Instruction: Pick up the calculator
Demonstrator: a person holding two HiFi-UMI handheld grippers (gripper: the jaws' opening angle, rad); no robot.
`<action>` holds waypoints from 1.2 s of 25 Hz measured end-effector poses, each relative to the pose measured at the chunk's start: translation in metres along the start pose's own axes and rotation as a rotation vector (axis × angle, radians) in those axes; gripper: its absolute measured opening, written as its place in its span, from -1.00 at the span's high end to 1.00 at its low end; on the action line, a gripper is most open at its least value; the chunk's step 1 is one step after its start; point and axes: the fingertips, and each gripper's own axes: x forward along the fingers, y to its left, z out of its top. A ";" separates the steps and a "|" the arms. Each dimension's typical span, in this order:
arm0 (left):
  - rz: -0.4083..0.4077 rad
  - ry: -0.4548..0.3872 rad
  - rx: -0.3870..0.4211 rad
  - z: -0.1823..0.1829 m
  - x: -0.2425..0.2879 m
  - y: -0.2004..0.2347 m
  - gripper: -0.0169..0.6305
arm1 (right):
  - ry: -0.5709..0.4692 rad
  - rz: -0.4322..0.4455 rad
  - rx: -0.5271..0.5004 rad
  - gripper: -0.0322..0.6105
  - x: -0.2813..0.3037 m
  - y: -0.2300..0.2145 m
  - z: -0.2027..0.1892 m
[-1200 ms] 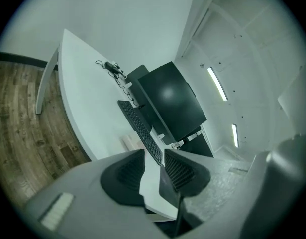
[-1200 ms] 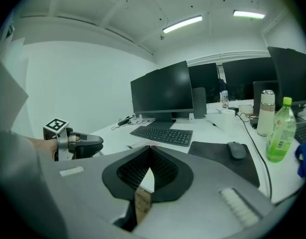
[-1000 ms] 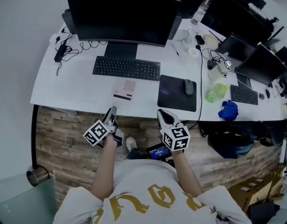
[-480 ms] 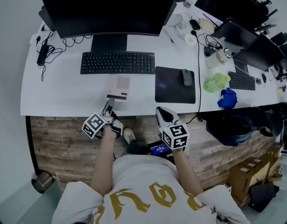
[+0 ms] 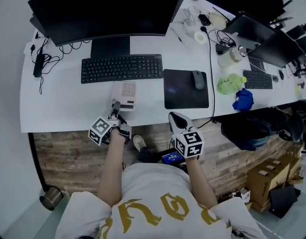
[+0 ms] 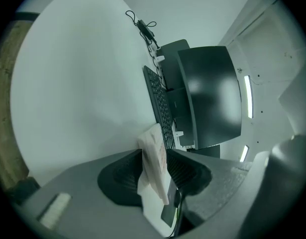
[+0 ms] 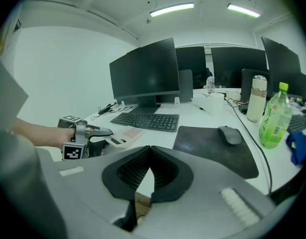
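Observation:
The calculator [image 5: 124, 91] is a pale, flat slab lying on the white desk [image 5: 63, 103] just in front of the black keyboard [image 5: 122, 67]. My left gripper [image 5: 115, 108] reaches over the desk's front edge to the calculator's near end. In the left gripper view the calculator [image 6: 153, 156] stands edge-on between the two dark pads, and both pads touch it. The right gripper view shows the left gripper [image 7: 100, 135] with one finger above and one below the calculator [image 7: 127, 133]. My right gripper [image 5: 175, 119] hangs off the desk edge, shut and empty [image 7: 151, 167].
A large monitor [image 5: 103, 14] stands behind the keyboard. A dark mouse pad [image 5: 182, 89] with a mouse [image 5: 198, 79] lies right of the calculator. Further right are a green bottle [image 5: 229, 86], a blue cloth [image 5: 242, 101] and cables. Wooden floor lies below the desk edge.
My left gripper has moved forward over the desk edge to the calculator's near end, and its jaws now hold it. The right gripper has stayed about where it was.

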 end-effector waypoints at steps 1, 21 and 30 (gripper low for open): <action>0.008 -0.008 -0.013 0.002 0.002 0.003 0.51 | -0.001 -0.002 -0.001 0.82 0.001 0.000 0.001; -0.051 -0.005 -0.130 -0.003 -0.012 -0.001 0.71 | -0.134 -0.017 -0.014 0.82 -0.009 0.002 0.030; -0.151 -0.019 -0.162 -0.015 -0.034 -0.047 0.71 | -0.143 0.016 -0.047 0.82 -0.011 0.007 0.049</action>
